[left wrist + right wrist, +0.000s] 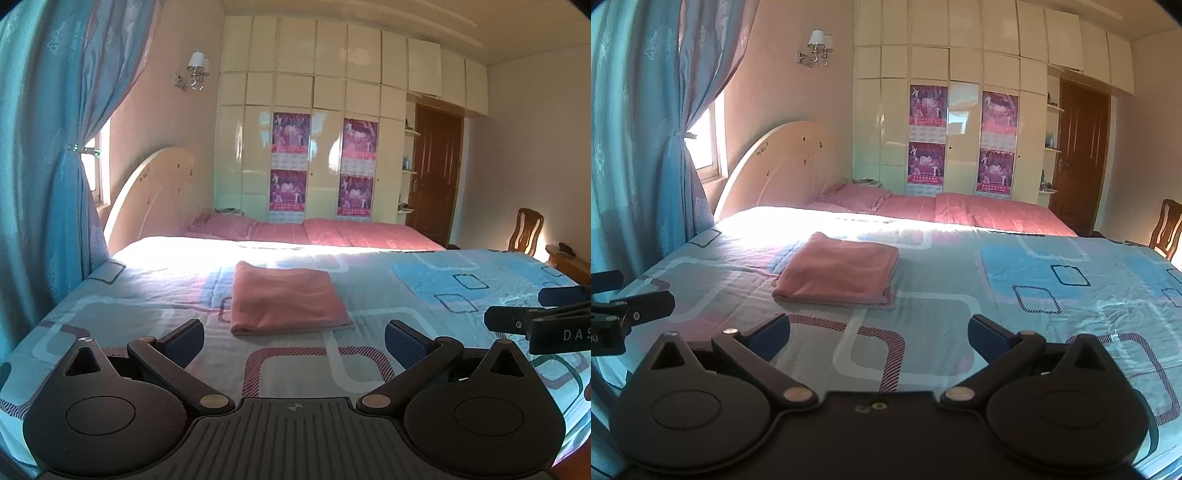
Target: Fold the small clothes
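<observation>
Cloth (286,299) looks fully folded, flat on bed (424,295); both hand-held grippers (294,343) (879,339) near it, wide open, empty; probably nothing left.

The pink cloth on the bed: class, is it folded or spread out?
Folded. The pink cloth lies as a compact rectangle on the bedspread, with stacked layers visible along its near edge.

A salmon-pink folded cloth (284,297) lies ahead of black, blue-padded tongs (294,341) on a bedspread (424,280) patterned with pale blue, grey and pink rounded squares.
</observation>
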### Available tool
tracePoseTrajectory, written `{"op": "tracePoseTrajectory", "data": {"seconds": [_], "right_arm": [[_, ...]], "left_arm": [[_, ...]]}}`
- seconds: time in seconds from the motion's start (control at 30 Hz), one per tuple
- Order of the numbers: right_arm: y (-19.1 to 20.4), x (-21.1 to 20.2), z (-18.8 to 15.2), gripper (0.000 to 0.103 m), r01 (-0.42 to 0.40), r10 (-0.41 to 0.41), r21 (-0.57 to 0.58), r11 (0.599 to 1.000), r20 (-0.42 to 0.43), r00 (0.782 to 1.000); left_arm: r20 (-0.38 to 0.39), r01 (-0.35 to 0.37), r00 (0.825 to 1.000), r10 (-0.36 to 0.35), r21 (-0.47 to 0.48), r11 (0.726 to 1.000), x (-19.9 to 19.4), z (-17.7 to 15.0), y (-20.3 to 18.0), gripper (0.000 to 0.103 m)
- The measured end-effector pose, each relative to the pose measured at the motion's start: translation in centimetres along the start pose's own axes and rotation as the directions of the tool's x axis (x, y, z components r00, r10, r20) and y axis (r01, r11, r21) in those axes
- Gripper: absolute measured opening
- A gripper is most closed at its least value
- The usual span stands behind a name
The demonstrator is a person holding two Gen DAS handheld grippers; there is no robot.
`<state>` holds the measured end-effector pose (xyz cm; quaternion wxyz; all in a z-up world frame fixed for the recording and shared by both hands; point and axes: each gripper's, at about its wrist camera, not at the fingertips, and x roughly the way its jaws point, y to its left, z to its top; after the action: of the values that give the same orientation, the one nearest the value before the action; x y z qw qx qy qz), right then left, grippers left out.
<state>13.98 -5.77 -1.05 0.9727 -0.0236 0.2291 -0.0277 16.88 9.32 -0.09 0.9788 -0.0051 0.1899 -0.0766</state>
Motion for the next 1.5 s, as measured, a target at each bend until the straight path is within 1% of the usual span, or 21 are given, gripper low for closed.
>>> {"op": "tracePoseTrajectory", "data": {"seconds": [0.43, 1.5], "right_arm": [[-0.16, 0.04, 0.01, 0.102, 0.005, -0.005, 0.001, 1.0, 0.002, 1.0], [-1.04, -0.57, 0.9, 0.102, 0.006, -0.006, -0.014, 1.0, 0.023, 1.0]], "left_arm": [[-0.008, 0.002, 1.0, -0.002, 0.011, 1.0, 0.46, 0.21, -0.54, 0.103], [0.007, 0.001, 1.0, -0.001, 0.015, 1.0, 0.78, 0.45, -0.8, 0.103]]}}
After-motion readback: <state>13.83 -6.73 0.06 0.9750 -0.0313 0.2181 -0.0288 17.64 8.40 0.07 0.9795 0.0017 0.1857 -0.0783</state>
